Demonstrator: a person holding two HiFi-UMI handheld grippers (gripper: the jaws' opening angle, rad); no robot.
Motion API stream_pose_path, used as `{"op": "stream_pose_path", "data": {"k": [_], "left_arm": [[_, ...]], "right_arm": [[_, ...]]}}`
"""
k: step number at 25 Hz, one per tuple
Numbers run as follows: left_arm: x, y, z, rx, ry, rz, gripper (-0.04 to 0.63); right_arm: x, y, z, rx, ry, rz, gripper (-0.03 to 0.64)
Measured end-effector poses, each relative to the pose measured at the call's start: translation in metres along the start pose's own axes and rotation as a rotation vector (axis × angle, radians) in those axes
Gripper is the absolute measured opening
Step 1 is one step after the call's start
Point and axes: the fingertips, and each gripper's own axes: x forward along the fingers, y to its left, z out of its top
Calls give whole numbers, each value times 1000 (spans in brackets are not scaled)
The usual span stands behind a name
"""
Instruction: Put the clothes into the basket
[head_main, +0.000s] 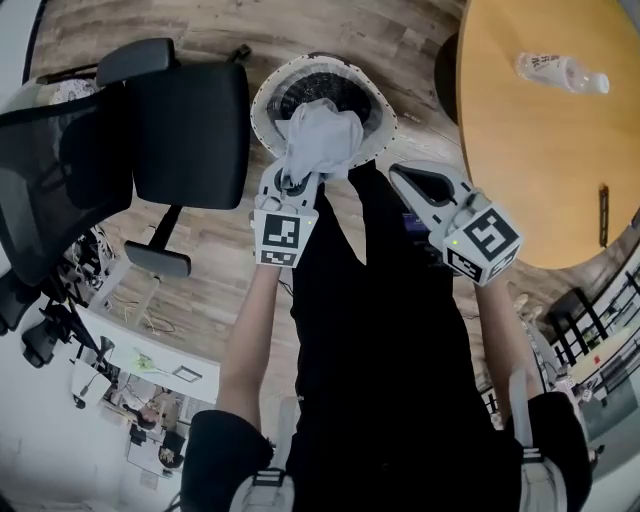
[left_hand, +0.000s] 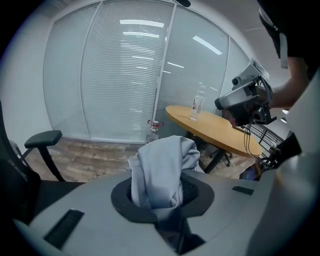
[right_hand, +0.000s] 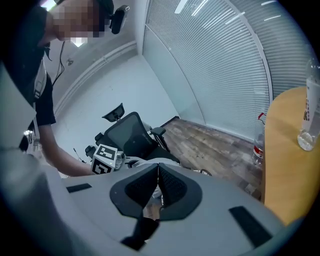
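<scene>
Left hand-held gripper (left_hand: 161, 202) clamped on cloth (head_main: 318, 135) over basket (head_main: 262, 100); right hand-held gripper (right_hand: 156, 180) closed, empty. Sink cloth below rim before release.

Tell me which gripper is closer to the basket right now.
Left. The left gripper is at the basket's near rim, shut on the grey garment hanging over it; the right gripper, shut and empty, is outside the rim, to its right.

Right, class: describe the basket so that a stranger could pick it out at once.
On the wood floor, between the black office chair and the round wooden table, stands the basket. Its white rim rings a dark inside, and a grey garment hangs over it.
</scene>
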Motion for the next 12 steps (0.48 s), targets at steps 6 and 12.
{"op": "stream_pose_path", "data": {"k": [6, 12], "left_arm": [[46, 2, -30, -15, 53, -12, 83], [91, -3, -60, -24, 94, -40, 83]], "right_arm": [[20, -14, -23, -6, 46, 26, 17], [37, -38, -37, 16, 48, 22, 17]]}}
